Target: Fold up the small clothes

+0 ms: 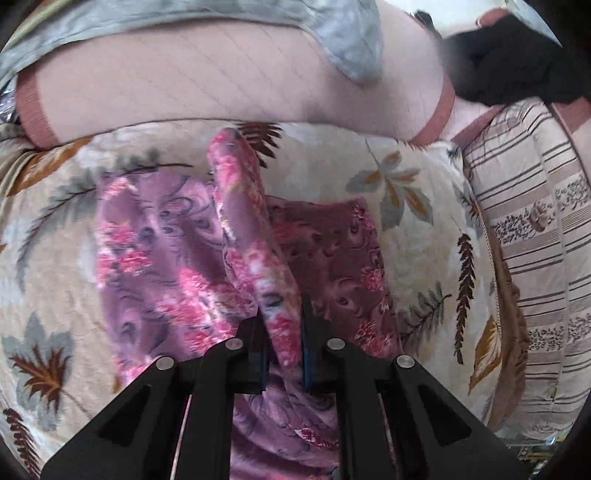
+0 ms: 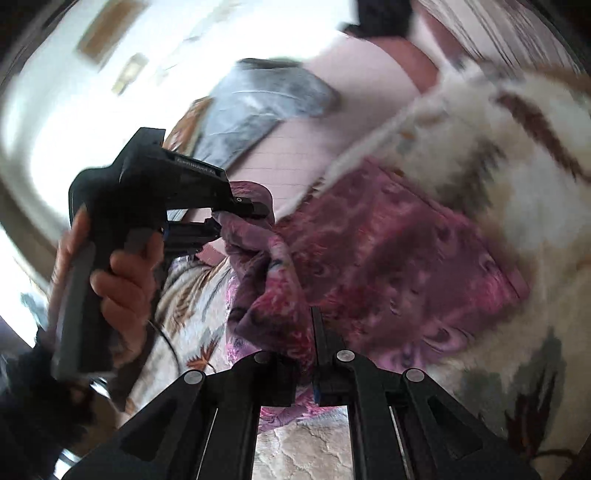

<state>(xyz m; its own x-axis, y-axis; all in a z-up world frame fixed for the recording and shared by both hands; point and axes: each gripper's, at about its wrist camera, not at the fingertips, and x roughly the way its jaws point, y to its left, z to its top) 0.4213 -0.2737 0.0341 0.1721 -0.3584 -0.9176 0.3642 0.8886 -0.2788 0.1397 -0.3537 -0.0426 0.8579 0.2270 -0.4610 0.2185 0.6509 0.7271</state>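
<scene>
A small pink and purple floral garment (image 1: 166, 258) lies on a leaf-patterned blanket (image 1: 417, 266). My left gripper (image 1: 282, 332) is shut on a raised fold of the garment, which stands up as a ridge running away from the fingers. In the right wrist view my right gripper (image 2: 306, 354) is shut on another edge of the same garment (image 2: 388, 266) and lifts it. The left gripper (image 2: 236, 218) shows there too, held in a hand and pinching the cloth at the left. The right view is blurred.
A pale pink quilted cover (image 1: 221, 85) with a brown trim lies beyond the blanket. A grey cloth (image 1: 332, 33) lies on it. A striped patterned cushion (image 1: 535, 236) is at the right. A black-sleeved arm (image 1: 509, 62) is at the top right.
</scene>
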